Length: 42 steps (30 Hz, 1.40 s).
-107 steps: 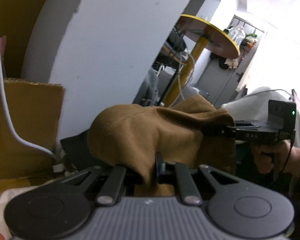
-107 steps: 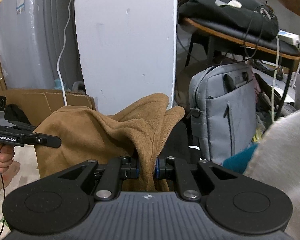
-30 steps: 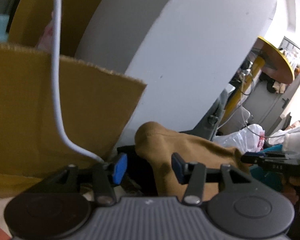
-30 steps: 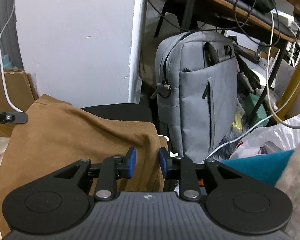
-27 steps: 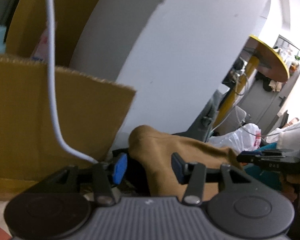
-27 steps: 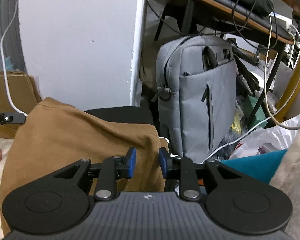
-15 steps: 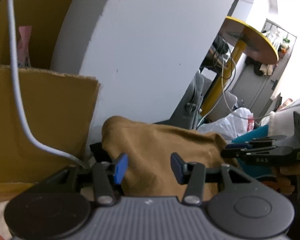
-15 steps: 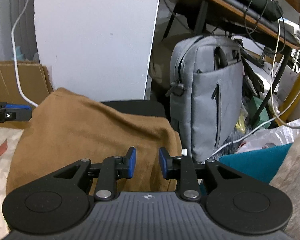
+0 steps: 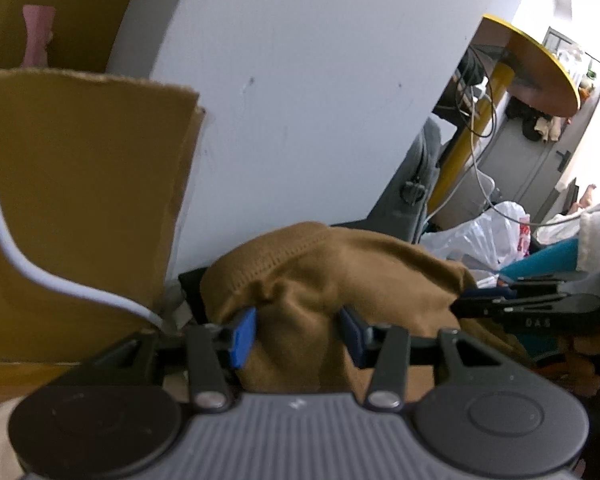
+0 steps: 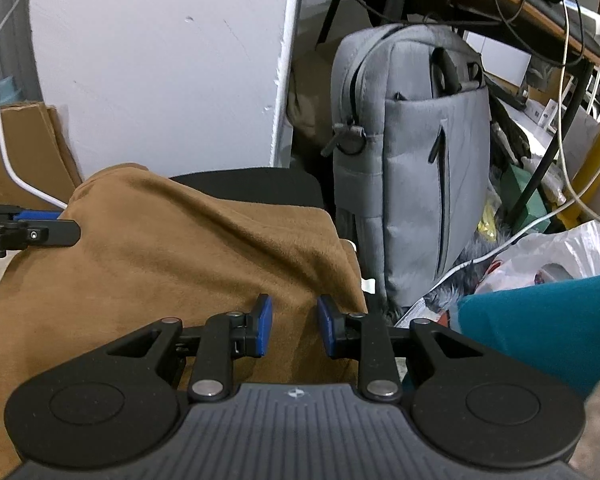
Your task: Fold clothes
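- Right now the left tongs (image 9: 298, 336) stand wide, blue pads apart, with a hump of the brown garment (image 9: 340, 276) bulging up between them; the pads do not press on it.
- Ahead of the left tongs, the brown garment lies bunched, a ribbed hem line running over its top.
- To the left of the left tongs stands a cardboard sheet (image 9: 80, 200), and a white cable (image 9: 40, 276) curves down across it to a point just beside the left pad.
- Straight ahead of the left tongs rises a white wall (image 9: 300, 100); further right stand a yellow pole (image 9: 466, 144) and a white plastic bag (image 9: 484, 236).
- At the right of the left tongs the right tongs (image 9: 496, 300) show from the side, their tips at the far edge of the garment.
- From the right wrist view, the right tongs (image 10: 294, 326) are narrowly parted, a gap showing between the blue pads, which grip nothing; brown garment (image 10: 172, 260) lies directly beneath and ahead of them.
- Left of the right tongs, the left tongs (image 10: 32, 228) reach to the garment's far corner.
- Right of and beyond the right tongs stands a grey bag (image 10: 416, 152), upright, just beside the garment's edge.
- Near the right side of the right tongs lies a teal cloth (image 10: 540, 320).
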Tool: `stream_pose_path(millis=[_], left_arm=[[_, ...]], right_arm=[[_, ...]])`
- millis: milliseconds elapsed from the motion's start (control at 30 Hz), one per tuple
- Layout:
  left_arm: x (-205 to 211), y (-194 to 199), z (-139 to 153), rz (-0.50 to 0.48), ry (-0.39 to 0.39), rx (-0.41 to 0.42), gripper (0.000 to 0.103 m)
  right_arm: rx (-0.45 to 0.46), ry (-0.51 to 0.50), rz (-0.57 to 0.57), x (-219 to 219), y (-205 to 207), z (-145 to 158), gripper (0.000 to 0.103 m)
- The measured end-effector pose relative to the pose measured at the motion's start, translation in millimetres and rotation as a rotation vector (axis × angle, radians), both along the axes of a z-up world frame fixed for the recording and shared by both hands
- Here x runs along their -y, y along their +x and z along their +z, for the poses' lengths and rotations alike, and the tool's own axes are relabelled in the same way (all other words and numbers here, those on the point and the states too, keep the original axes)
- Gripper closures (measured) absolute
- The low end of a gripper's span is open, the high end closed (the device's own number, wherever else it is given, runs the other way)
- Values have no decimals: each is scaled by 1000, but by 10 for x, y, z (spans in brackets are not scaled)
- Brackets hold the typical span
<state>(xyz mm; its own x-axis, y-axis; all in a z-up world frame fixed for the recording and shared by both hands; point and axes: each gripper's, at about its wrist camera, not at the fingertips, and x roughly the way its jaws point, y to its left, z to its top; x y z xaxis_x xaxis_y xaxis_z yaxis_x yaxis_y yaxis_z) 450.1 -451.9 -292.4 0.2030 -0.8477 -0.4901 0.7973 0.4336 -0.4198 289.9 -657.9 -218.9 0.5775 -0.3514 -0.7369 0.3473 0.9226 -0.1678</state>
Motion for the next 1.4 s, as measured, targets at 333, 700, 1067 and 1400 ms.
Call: stream_pose_path(millis=[333,700,1067,1400], left_arm=[[41,112,109,47,-8,34,50],[-154,-18,232,51,10,33,52],[-317,-421,410,-6,44,46,49],[-525,-911,310,-49,95,18,48]], right_arm=[[63,-18,-26,87,100,-3,75],[117,-39,-104,117,25,236,72],[94,-4,-70,-210,-275,336,64],[59,66,-71,-624,-592,223,61]])
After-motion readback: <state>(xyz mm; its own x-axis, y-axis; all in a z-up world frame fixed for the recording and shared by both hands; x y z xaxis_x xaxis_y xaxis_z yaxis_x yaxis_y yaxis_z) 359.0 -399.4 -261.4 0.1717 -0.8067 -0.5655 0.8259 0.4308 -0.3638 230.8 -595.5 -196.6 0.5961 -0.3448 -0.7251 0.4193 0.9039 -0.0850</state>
